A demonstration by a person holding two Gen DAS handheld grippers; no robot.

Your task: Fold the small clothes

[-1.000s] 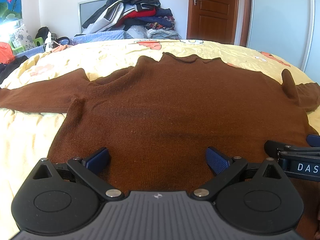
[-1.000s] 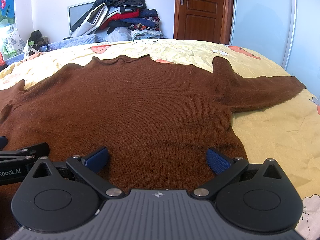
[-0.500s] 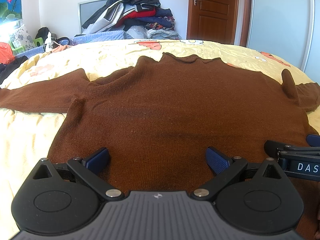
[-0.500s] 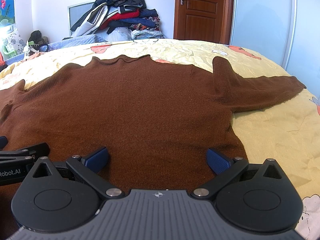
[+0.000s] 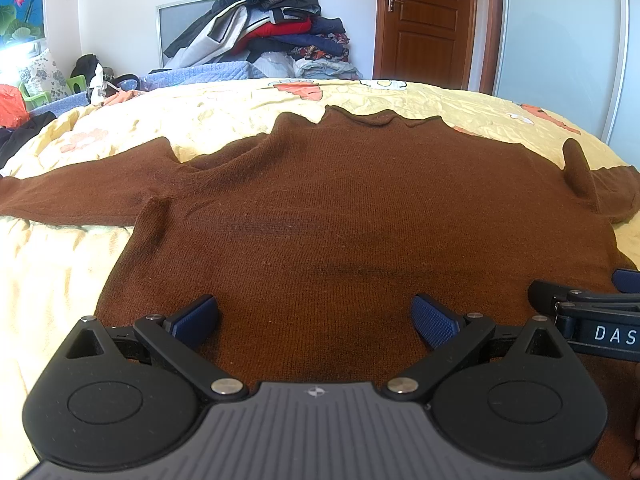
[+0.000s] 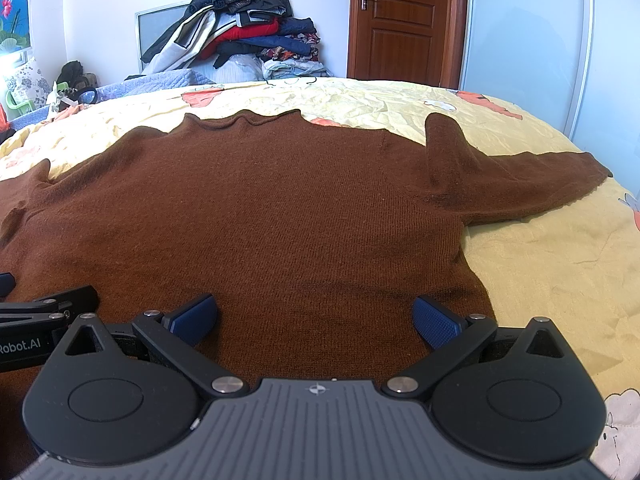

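Brown sweater (image 5: 340,216) lies flat, front or back up cannot be told, on the bed (image 5: 48,280), neck edge toward the far side and hem nearest the two claws. Both sleeves spread outward: one runs out to the left in the left view, the other (image 6: 520,184) stretches right across the yellow quilt (image 6: 560,272) in the right view, with a small raised fold of knit where it meets the shoulder. Left claw (image 5: 316,316) sits low over the hem area, jaws spread wide, blue pads (image 5: 196,316) apart with only sweater fabric seen between them; nothing gripped. Right claw (image 6: 316,316) likewise wide apart over the hem on the sweater's right part, holding nothing. The two claws are side by side: the right one shows at the right edge of the left view, the left one at the left edge of the right view. Whether the pads touch the knit cannot be told. Beyond the bed, a heap of clothes (image 5: 272,24) is piled against the far wall, a wooden door (image 5: 424,20) stands shut to its right, and a pale wardrobe panel (image 5: 560,48) is at far right.
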